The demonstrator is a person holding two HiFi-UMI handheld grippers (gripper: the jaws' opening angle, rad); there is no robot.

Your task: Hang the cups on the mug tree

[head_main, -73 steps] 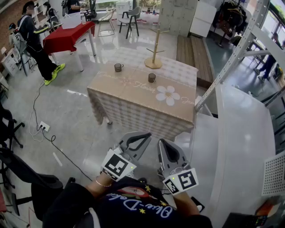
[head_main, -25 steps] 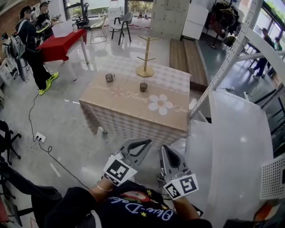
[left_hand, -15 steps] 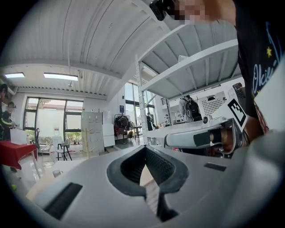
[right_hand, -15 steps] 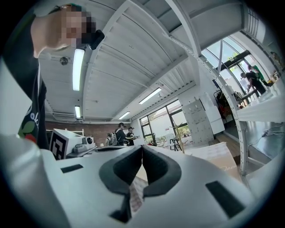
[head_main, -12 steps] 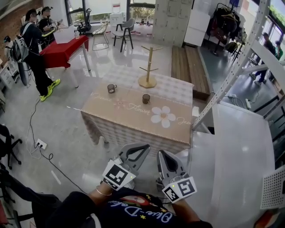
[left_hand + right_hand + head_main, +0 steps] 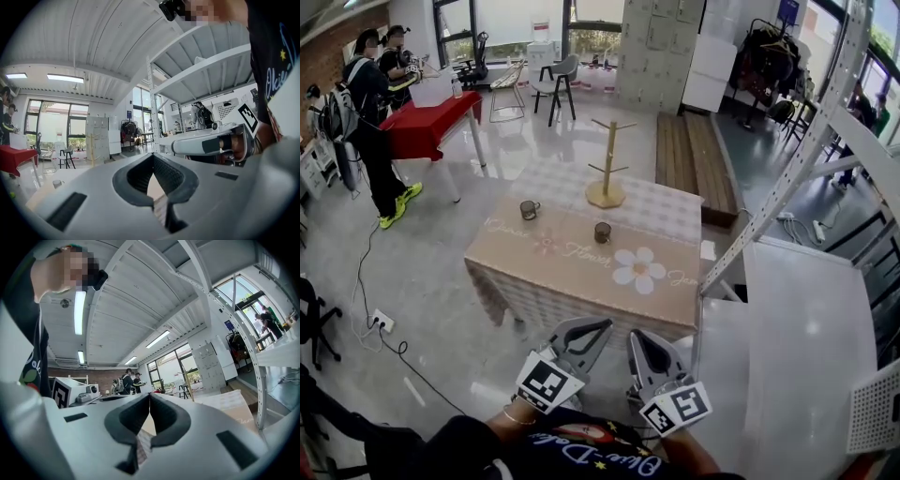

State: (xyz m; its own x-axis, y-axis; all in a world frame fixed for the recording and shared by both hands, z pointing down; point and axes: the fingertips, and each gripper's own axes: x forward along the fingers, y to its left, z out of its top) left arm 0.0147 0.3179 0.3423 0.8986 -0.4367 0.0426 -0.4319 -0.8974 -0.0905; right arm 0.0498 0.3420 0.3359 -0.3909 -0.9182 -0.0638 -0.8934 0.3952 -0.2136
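The table [image 6: 581, 272] came slightly nearer. Left cup [image 6: 529, 210] stands by its left edge, middle cup [image 6: 602, 232] before the tree [image 6: 607, 164] at the far edge. My left gripper [image 6: 600, 325] and right gripper [image 6: 638, 336] stay closed, empty; nothing hung.

2 small dark cups [image 6: 530, 210] [image 6: 602, 232] stand upright, well apart, on the counter [image 6: 553, 258] near the bare wooden mug tree [image 6: 607, 169].

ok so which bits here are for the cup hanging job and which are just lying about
Job: wooden mug tree, cup by the tree, cup at the table's left end, flower-cloth table; left gripper and right gripper, both shut, empty.
Just about: red table, grey chair, metal shelving rack, power strip on the floor.
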